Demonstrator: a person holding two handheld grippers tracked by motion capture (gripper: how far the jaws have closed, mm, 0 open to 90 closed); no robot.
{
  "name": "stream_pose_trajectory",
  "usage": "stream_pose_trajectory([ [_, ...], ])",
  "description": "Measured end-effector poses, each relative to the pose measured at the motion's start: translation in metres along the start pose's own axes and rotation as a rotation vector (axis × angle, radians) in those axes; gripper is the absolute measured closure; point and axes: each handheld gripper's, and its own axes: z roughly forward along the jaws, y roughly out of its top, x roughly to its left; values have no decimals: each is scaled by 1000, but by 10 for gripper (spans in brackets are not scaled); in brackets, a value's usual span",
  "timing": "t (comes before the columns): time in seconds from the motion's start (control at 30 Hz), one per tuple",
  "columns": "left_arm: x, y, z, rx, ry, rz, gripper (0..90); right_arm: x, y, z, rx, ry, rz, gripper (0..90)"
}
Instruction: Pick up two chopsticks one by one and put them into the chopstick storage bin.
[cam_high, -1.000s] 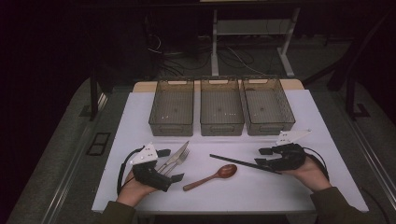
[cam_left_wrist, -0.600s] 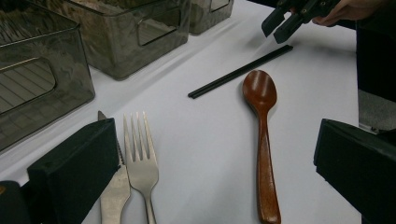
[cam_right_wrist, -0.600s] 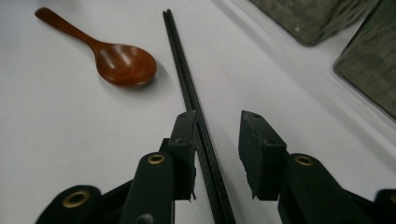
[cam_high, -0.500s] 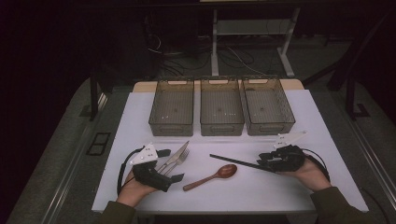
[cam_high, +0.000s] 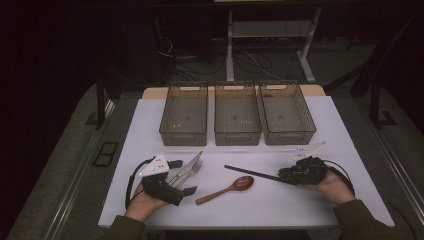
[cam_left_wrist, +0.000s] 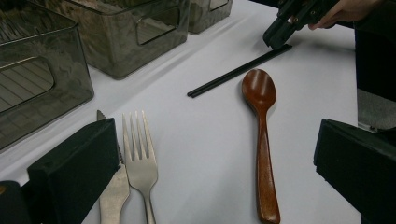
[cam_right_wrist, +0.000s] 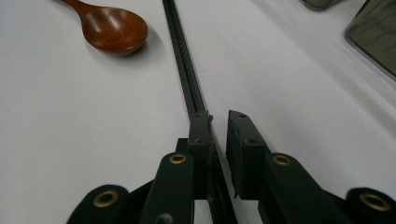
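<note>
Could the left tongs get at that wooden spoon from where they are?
Probably yes. The left tongs stand wide open with the wooden spoon lying flat on the table between their jaws, and only the fork and knife lie nearby.

The right tool (cam_high: 286, 175) is lowering toward the bench (cam_high: 260, 210) at the near end of the black chopsticks (cam_high: 252, 173), its jaws closing around them, a narrow gap remaining.

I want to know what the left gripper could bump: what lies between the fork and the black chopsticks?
The wooden spoon lies between the fork and the chopsticks, on the white table; the high view and left gripper view show it.
</note>
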Motion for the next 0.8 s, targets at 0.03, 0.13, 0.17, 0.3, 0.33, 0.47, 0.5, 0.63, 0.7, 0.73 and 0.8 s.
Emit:
stream_pose_trajectory([
  [0.03,0,0,0,0,0,1,0,0,0,0,4,4,1,796],
  [0.13,0,0,0,0,0,1,0,0,-1,1,11,3,0,801],
  [0.17,0,0,0,0,0,-1,0,0,-1,1,13,2,0,801],
  [0.3,0,0,0,0,0,0,0,0,-1,2,20,3,2,806],
  [0.33,0,0,0,0,1,0,0,0,-1,2,20,3,2,811],
  [0.47,0,0,0,0,1,0,0,0,-1,3,22,2,-1,810],
  [0.5,0,0,0,0,1,1,0,0,-1,3,25,2,1,811],
  [0.63,0,0,0,0,1,1,0,0,-1,4,31,2,-3,811],
  [0.7,0,0,0,0,1,0,0,0,-1,4,30,2,-3,810],
  [0.73,0,0,0,0,1,0,0,0,-1,4,30,2,-2,810],
  [0.8,0,0,0,0,1,0,0,-1,-1,4,29,1,-2,810],
])
